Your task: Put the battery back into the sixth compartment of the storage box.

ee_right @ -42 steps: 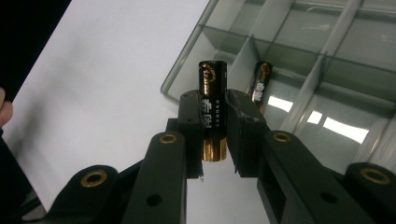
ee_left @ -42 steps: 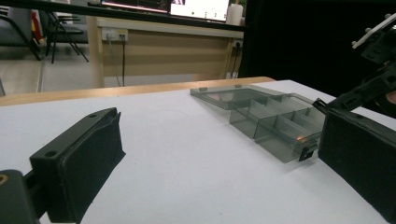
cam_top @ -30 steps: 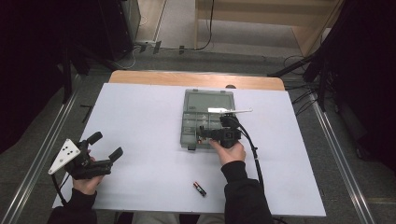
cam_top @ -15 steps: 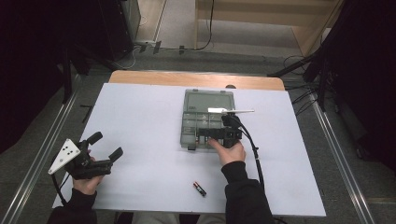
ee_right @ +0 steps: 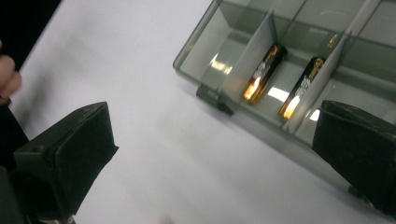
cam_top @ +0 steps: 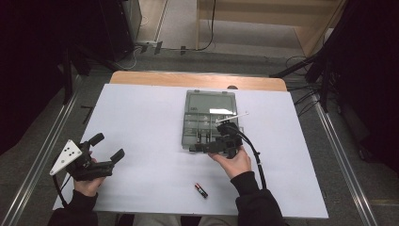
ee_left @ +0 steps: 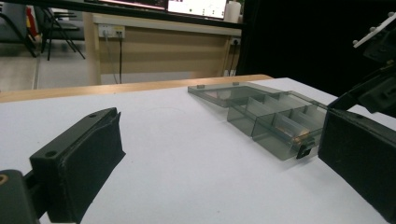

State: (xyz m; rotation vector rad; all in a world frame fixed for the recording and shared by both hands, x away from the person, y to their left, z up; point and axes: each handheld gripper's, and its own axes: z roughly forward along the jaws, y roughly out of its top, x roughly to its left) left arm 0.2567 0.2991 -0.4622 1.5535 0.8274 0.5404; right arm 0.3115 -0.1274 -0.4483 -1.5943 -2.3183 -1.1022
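A lab-like workroom: white-covered table (cam_top: 141, 117), metal floor rails (cam_top: 44, 155), trailing cables (cam_top: 301, 63), wall sockets (ee_left: 111, 31).

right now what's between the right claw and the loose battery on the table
Nothing but bare white table, going by the high view. The right claw is open at the organizer box's near edge, and the loose battery lies nearer the person.

A grey translucent compartment box (cam_top: 209, 120) lies open at the table's middle, lid flat on its far side. Two black-and-gold batteries (ee_right: 265, 71) lie side by side in its near compartments. A third battery (cam_top: 201, 190) lies loose on the near tabletop.
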